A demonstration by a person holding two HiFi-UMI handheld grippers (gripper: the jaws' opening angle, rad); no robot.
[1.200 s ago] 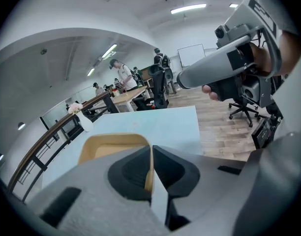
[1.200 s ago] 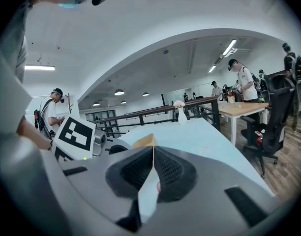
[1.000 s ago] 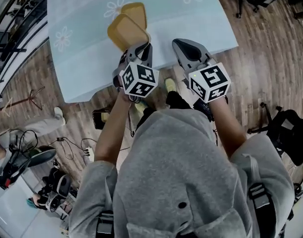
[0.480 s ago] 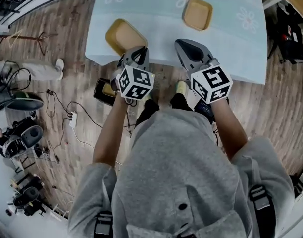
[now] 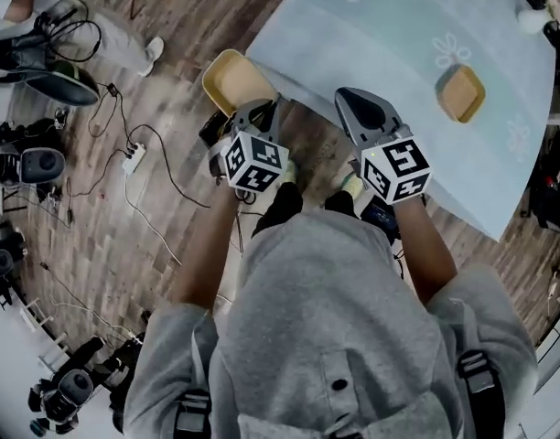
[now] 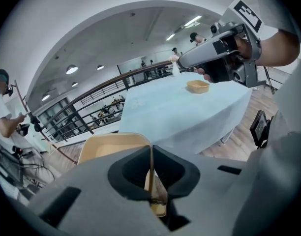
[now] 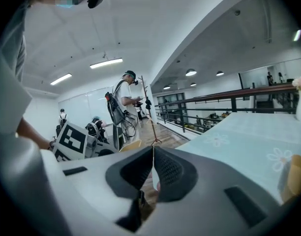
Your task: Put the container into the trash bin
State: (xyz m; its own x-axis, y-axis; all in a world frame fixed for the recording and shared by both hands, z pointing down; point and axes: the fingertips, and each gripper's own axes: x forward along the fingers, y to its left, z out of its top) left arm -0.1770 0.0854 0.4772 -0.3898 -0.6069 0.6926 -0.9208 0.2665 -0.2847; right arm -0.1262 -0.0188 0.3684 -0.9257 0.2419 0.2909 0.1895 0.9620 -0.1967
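Observation:
My left gripper [image 5: 253,112] is shut on the rim of a shallow yellow container [image 5: 232,79], which hangs over the wooden floor just off the table's edge. In the left gripper view the container's thin rim [image 6: 113,144] is pinched between the pads of the left gripper [image 6: 151,156]. To its right my right gripper [image 5: 358,101] is shut with nothing in it, over the table's edge; it also shows in the left gripper view [image 6: 185,61]. In the right gripper view the right gripper [image 7: 153,163] has its pads closed together. No trash bin can be made out.
A pale blue table [image 5: 399,35] with flower prints fills the upper right and bears a second yellow container [image 5: 462,92]. Cables [image 5: 143,167] and camera gear [image 5: 33,71] litter the floor at left. A dark object [image 5: 210,129] lies below the held container. A person [image 7: 126,102] stands farther off.
The view has swung round. Both grippers have moved sideways off the table, and the held container has gone from above the tabletop to above the floor beside it.

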